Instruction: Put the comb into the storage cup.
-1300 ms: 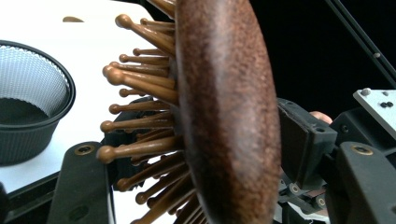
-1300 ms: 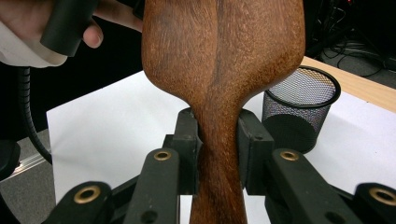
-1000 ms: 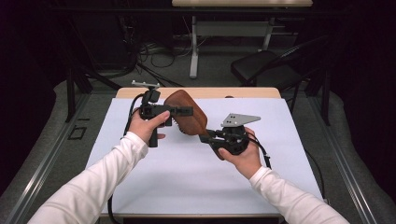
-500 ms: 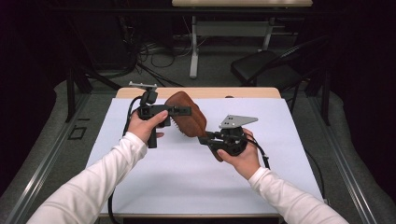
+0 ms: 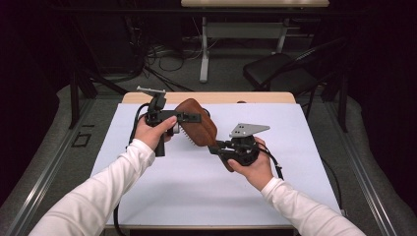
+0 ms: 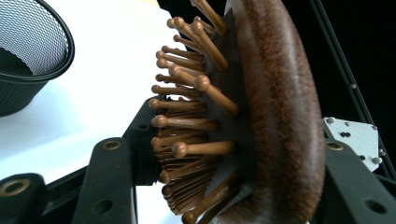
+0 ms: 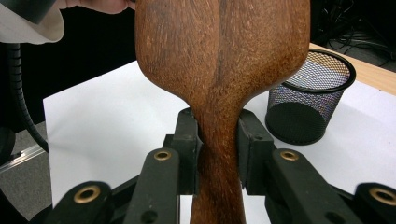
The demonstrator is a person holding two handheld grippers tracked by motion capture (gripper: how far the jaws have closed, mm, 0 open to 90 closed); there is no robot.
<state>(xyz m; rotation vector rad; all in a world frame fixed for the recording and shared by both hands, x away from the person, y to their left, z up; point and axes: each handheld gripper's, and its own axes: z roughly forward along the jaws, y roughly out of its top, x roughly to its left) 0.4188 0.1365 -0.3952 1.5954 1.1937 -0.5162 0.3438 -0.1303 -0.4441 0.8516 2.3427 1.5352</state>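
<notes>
A brown wooden hairbrush [image 5: 199, 129] hangs in the air over the white table cover [image 5: 196, 196], held between both grippers. My right gripper [image 5: 216, 146] is shut on its narrow handle [image 7: 219, 140], one pad on each side. My left gripper [image 5: 196, 118] reaches in from the left across the oval head. Its jaws have just been closing with the head between them. One pad now meets the tips of the wooden pins [image 6: 187, 123] and the other lies against the head's smooth back [image 6: 289, 116]. In the right gripper view the brush's back [image 7: 219, 42] faces the camera.
A black wire-mesh cup [image 7: 310, 100] stands on the white cover near the table's wooden far edge; its rim [image 6: 28, 46] also shows in the left gripper view. A dark chair [image 5: 280, 73] and cables lie on the floor beyond the table.
The left gripper's jaws have drawn together onto the brush's head. Both hands and the brush have kept their places.
</notes>
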